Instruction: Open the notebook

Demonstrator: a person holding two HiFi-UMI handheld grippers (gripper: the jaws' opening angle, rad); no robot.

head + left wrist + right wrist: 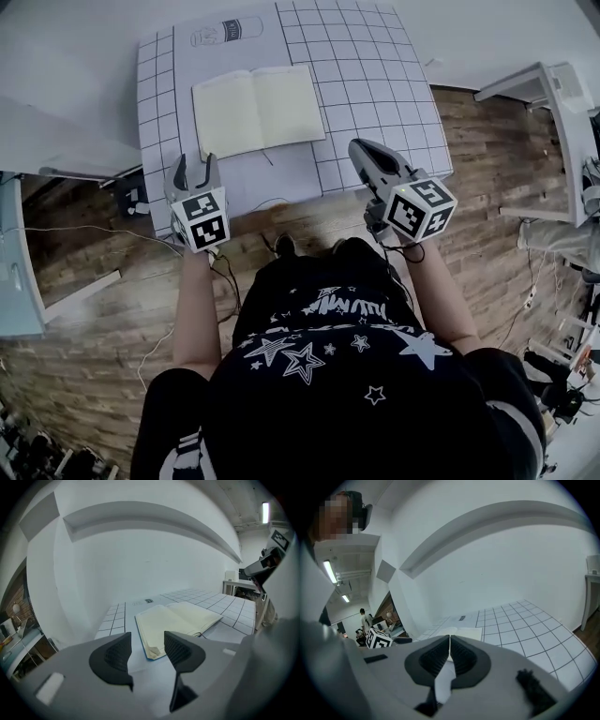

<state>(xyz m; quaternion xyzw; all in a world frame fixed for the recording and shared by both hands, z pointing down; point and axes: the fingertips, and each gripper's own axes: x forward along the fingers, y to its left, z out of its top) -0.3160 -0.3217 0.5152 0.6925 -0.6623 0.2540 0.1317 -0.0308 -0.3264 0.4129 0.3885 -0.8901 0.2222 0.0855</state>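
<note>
Standing spread wide with nothing between them, the left tongs sit just short of the near left corner of the notebook, which lies open on the gridded surface. The right tongs are pressed together and empty, off to the notebook's right and apart from it.

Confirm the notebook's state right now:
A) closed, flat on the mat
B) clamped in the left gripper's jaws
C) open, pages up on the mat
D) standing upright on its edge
C: the notebook lies spread open, both cream pages facing up, flat on the gridded mat.
</note>
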